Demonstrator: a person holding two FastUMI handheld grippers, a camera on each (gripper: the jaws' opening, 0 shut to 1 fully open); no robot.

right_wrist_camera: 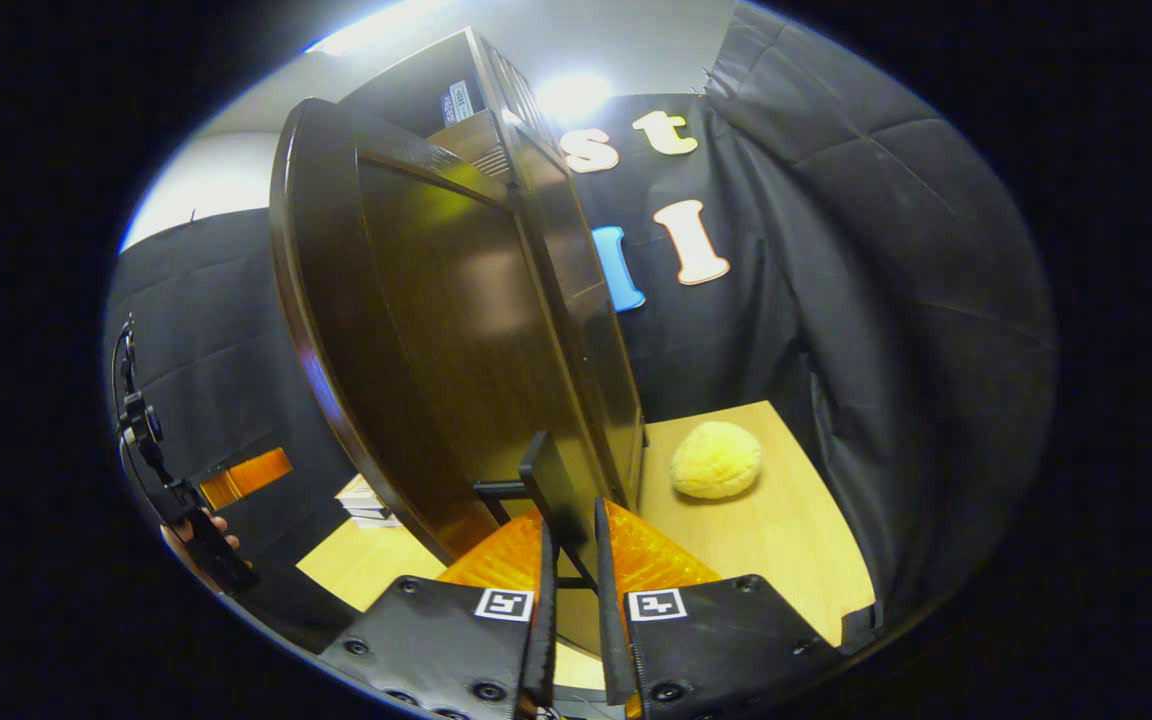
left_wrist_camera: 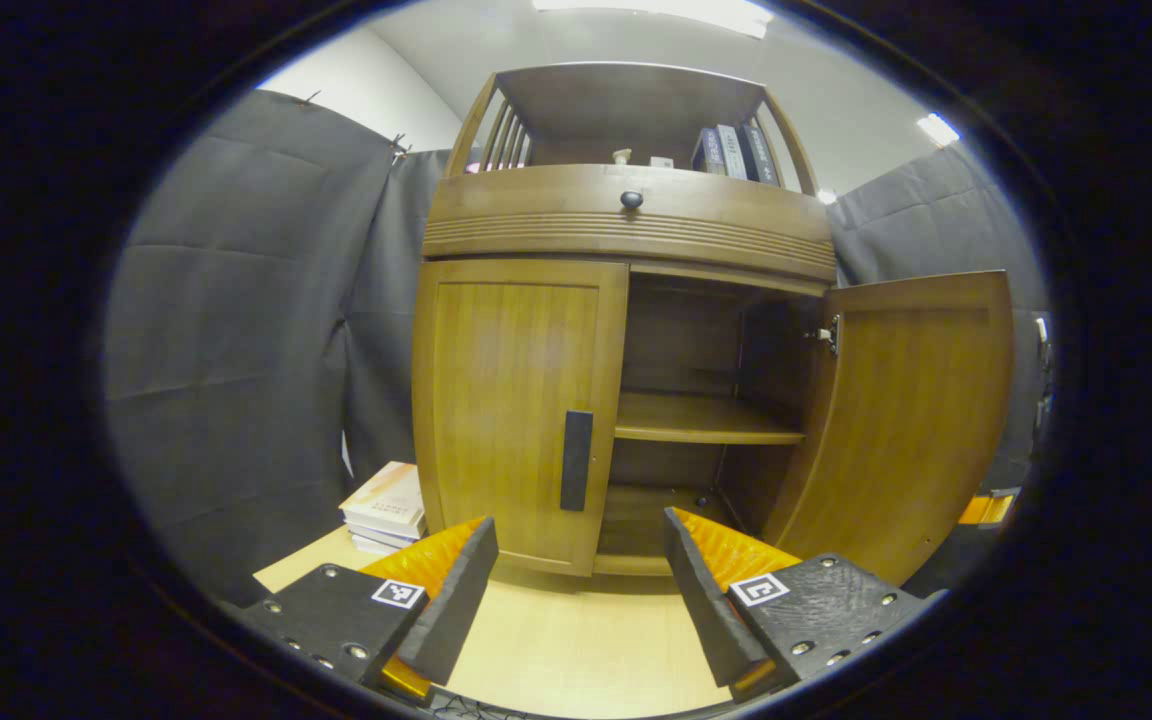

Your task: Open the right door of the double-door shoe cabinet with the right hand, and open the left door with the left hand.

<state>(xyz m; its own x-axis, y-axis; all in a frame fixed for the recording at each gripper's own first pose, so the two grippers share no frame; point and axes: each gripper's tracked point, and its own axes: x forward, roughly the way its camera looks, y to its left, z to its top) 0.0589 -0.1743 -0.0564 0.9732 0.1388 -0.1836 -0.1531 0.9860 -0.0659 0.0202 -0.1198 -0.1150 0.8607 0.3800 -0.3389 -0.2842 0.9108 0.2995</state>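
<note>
In the left gripper view, the left gripper (left_wrist_camera: 576, 575) is held spread and empty before the closed left door (left_wrist_camera: 516, 410); the right door (left_wrist_camera: 911, 420) is swung open. Stacked books (left_wrist_camera: 386, 505) lie beside the shoe cabinet (left_wrist_camera: 626, 215).

In the right gripper view, the right gripper (right_wrist_camera: 572, 545) is clamped on the right door's handle (right_wrist_camera: 551, 490). A yellow plush ball (right_wrist_camera: 716, 459) rests nearby.

The shoe cabinet (left_wrist_camera: 626, 330) stands on the bench (left_wrist_camera: 576, 650). Its left door (left_wrist_camera: 516, 410) is shut, its right door (left_wrist_camera: 911, 410) swung out. A book stack (left_wrist_camera: 386, 505) lies at the cabinet's left side, a round ball (right_wrist_camera: 716, 458) near the bench's edge beyond the right door.
</note>
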